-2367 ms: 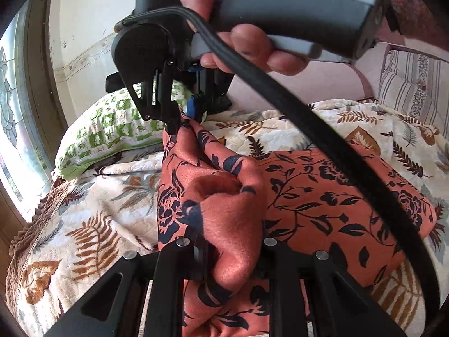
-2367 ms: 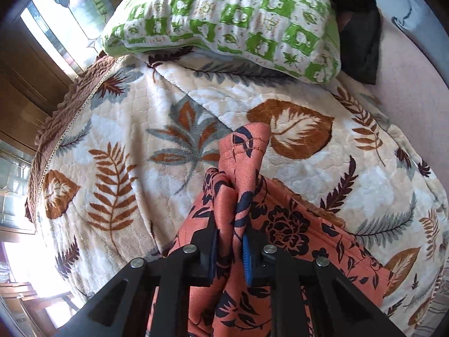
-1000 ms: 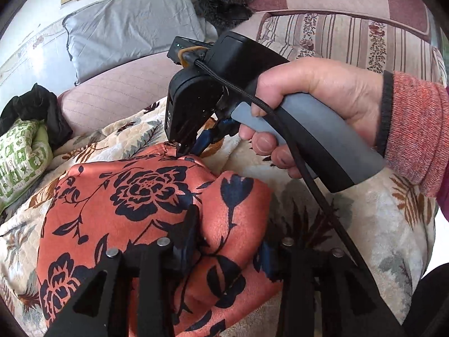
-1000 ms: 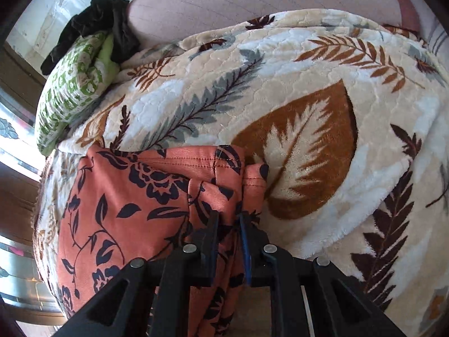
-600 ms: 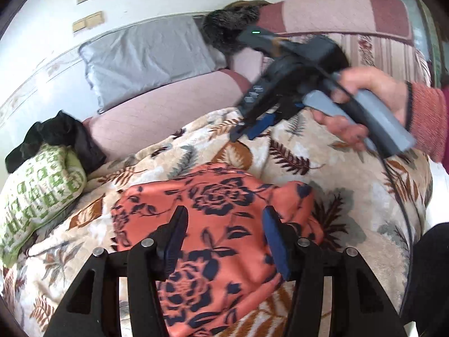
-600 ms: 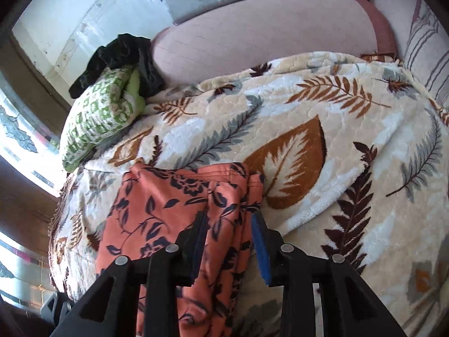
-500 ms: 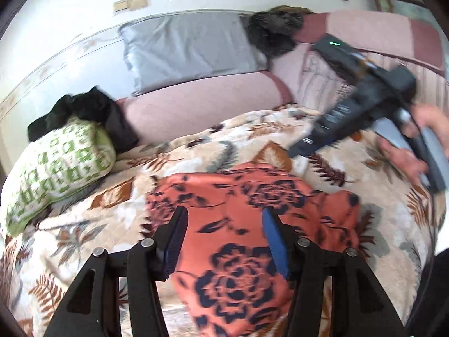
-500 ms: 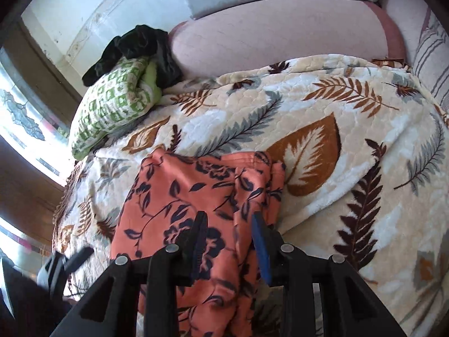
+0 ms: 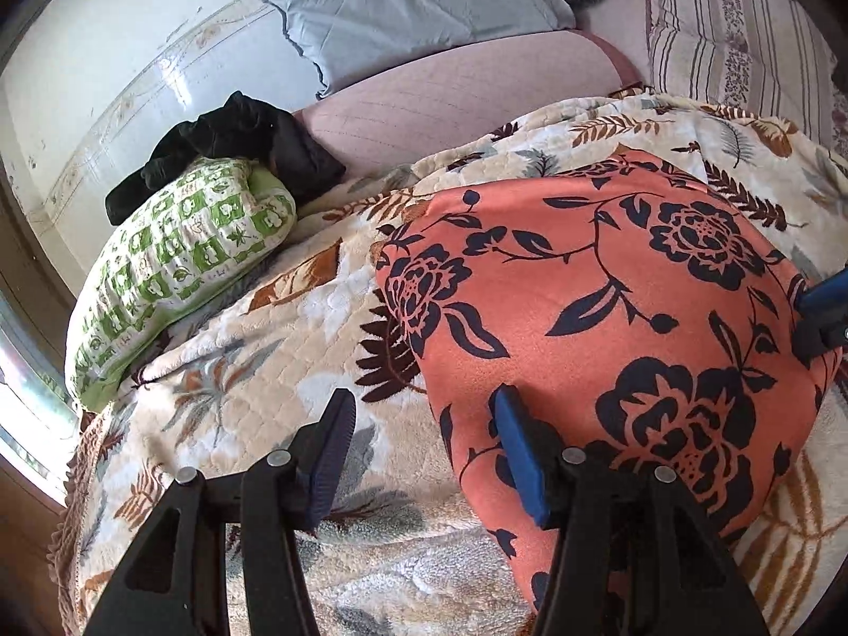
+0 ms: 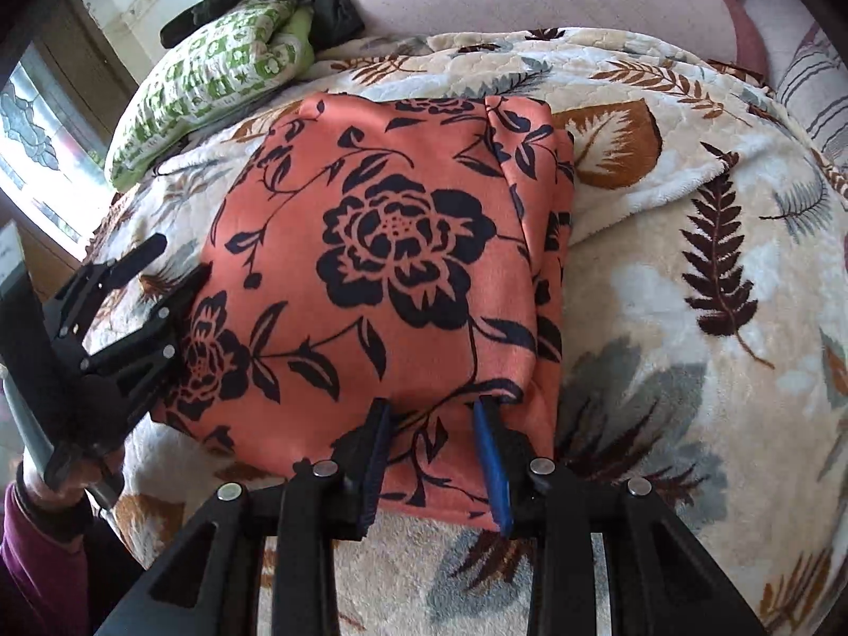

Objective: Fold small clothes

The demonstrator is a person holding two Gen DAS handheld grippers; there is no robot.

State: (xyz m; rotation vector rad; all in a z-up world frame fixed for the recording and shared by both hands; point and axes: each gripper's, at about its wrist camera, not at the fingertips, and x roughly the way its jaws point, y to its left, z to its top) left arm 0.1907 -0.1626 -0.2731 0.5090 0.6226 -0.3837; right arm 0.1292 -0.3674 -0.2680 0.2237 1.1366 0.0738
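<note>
the orange floral garment (image 10: 403, 275) lies on the leaf-print blanket (image 10: 689, 212) that covers the bed, folded into a compact, nearly square packet. its top face is flat and quite smooth. along the right side, in the right wrist view, a narrow strip of the same cloth is turned in, and the layers show there as a stacked edge. the near edge hangs a little over the curve of the blanket.

the right gripper (image 10: 434, 456) hovers over the near edge of the packet. its jaws stand partly apart and have just been opening; cloth shows in the gap between them, but the pads do not press on it, so it holds nothing. the left gripper (image 9: 424, 450) is at the left side of the packet. its jaws are also apart and have just been opening. one finger is over the blanket and the other over the edge of the cloth, and nothing is pinched. in the right wrist view the left gripper's fingers seem to rest at the left border of the garment, but real contact cannot be told.

judging from this, the fold of this garment looks done or almost done, and both tools have let it go. what seems left is small: maybe to smooth the turned-in strip on the right, then to put the packet aside. a green patterned pillow (image 9: 175, 265) and a dark cloth (image 9: 238, 143) lie farther back, well apart; whether the dark one also waits for folding cannot be said.
</note>
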